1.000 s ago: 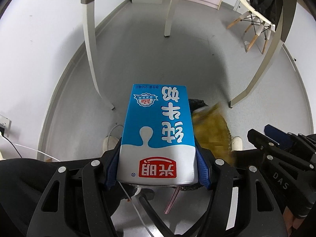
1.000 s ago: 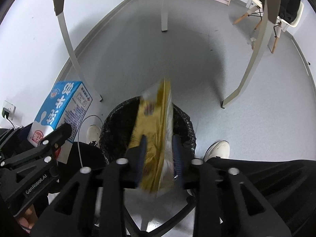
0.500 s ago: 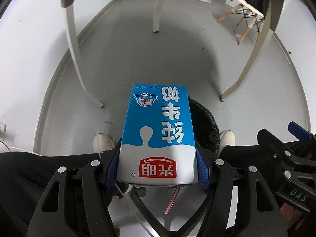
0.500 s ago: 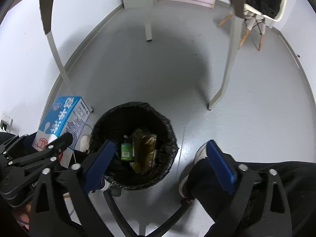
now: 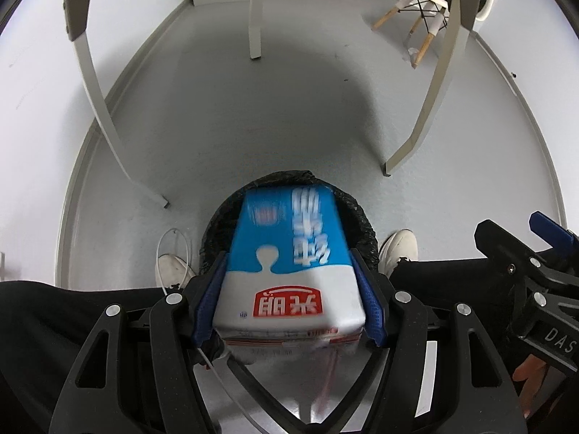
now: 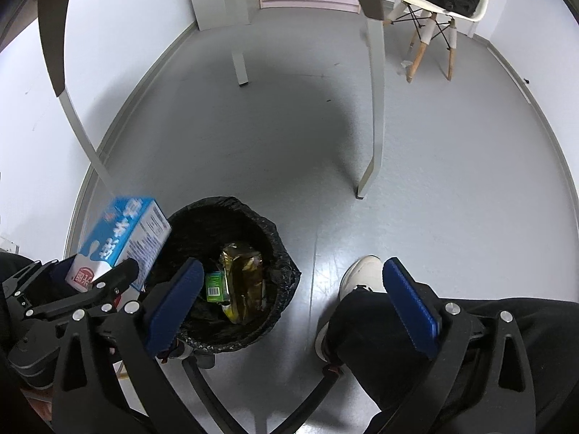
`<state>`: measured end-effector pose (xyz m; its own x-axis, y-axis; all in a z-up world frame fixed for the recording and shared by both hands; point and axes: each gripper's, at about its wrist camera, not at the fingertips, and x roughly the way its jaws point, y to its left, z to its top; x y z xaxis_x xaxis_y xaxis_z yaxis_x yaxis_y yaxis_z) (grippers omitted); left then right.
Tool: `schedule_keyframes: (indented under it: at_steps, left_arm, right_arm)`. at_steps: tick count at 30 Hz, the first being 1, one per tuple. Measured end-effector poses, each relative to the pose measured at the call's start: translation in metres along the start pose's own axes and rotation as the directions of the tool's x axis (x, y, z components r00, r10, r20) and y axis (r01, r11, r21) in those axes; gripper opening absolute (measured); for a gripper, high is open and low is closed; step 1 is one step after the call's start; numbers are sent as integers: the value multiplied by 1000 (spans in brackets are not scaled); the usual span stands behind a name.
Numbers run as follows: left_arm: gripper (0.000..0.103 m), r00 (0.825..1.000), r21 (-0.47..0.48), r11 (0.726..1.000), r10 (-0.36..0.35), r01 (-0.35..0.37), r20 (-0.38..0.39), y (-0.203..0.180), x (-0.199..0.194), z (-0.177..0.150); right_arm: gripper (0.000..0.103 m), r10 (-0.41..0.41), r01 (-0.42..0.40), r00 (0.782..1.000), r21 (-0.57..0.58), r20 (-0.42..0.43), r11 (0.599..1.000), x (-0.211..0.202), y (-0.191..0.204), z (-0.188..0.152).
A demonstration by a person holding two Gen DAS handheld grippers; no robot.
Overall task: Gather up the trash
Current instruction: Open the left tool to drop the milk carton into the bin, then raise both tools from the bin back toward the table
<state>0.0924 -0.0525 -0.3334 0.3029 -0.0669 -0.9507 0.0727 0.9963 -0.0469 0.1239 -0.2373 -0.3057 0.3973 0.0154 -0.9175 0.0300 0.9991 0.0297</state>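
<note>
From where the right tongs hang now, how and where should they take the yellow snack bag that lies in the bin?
Probably from straight above, through the bin's open mouth. The yellow snack bag lies lengthwise among other trash, with a green box close on its left. Pinch across its narrow width near the upper crumpled end, where the foil stands free. The right tongs are open and empty.

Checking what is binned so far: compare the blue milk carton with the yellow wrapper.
The milk carton is a stiff blue and white box; the yellow wrapper is crumpled. The carton sits clamped in the left gripper above the black bin; the wrapper lies inside it. Both are packaging trash.
</note>
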Motion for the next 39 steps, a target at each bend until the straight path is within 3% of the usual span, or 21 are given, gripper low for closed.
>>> schedule_keyframes:
  at_steps: [14,20,39]
  left_arm:
    - [88,999,7,1000,20,-20,35,-1,-8,-1]
    - [94,997,21,999,28,-30,66,-2,-17,-6]
    - [97,984,-51,998,32,-23,177,14,-87,-25]
  right_arm:
    - [95,4,-4,1000,16,3,1000,-2,-7,-2]
    - [95,11,-11,1000,9,11,1000,-6,-6,-4]
    - [95,-14,16,995,-14,103,1000,-60,-1,-16]
